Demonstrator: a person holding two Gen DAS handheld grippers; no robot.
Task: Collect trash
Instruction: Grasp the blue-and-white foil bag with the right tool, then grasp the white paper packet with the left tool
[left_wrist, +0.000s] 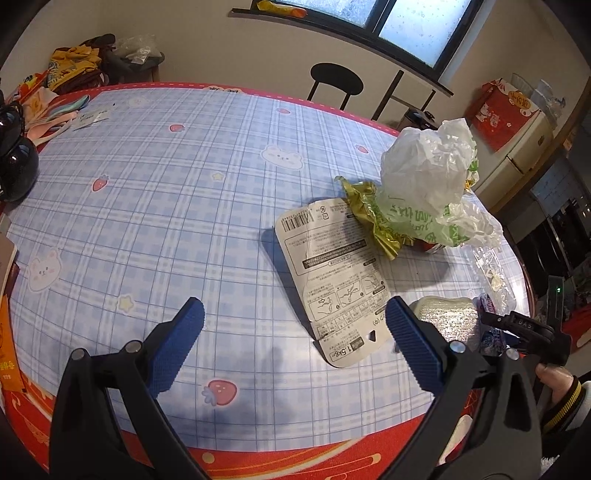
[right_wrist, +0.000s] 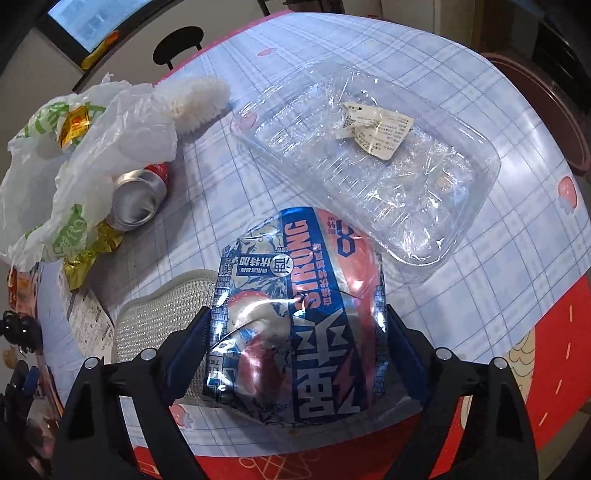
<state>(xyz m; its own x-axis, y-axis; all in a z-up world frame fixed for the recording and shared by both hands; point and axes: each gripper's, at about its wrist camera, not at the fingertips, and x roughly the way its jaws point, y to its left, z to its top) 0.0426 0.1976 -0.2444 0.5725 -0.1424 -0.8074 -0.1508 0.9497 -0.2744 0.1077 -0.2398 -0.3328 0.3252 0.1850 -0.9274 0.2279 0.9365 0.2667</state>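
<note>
My right gripper (right_wrist: 295, 332) is shut on a crushed blue and pink drink can (right_wrist: 295, 314) marked STRONG, held above the table edge. My left gripper (left_wrist: 295, 325) is open and empty, its right finger beside a printed card backing (left_wrist: 328, 273) lying flat. A white and green plastic bag (left_wrist: 432, 181) stands past the card, with gold foil wrapper (left_wrist: 369, 214) against it. In the right wrist view the bag (right_wrist: 92, 140) lies at left with a red and silver can (right_wrist: 138, 199) at its mouth. A clear plastic tray (right_wrist: 369, 162) with a paper label lies ahead.
A silver mesh pad (right_wrist: 162, 317) lies under the right gripper's left finger; it also shows in the left wrist view (left_wrist: 447, 317). A white brush (right_wrist: 199, 99) lies past the bag. A black kettle (left_wrist: 14, 166) and clothes sit far left. A black stool (left_wrist: 336, 81) stands beyond the table.
</note>
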